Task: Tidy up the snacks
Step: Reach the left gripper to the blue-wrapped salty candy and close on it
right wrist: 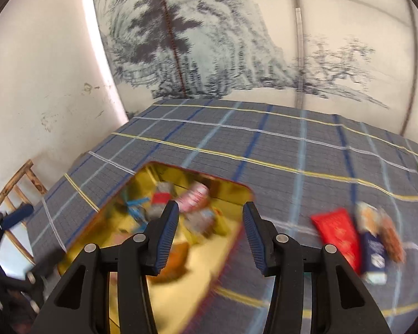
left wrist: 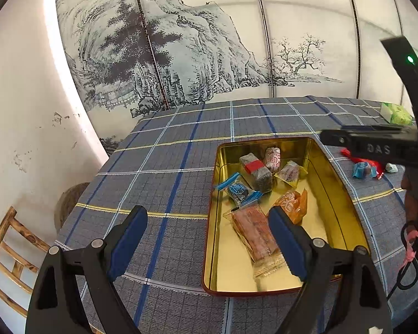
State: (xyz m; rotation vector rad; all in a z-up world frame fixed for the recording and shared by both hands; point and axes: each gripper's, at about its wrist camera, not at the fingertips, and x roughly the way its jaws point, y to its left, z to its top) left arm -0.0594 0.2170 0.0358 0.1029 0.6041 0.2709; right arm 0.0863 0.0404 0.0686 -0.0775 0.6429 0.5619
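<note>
A gold tin with a red rim lies on the plaid tablecloth and holds several wrapped snacks: a long pink packet, an orange one, a blue one and a dark bar with a red band. My left gripper is open and empty above the tin's near left edge. My right gripper is open and empty over the tin's right part; this view is blurred. A red packet and a blue packet lie on the cloth right of it.
Loose blue and red wrapped snacks lie right of the tin, under the right gripper's body. A green and white pack sits at the table's far right. A wooden chair stands at the left. A painted screen stands behind the table.
</note>
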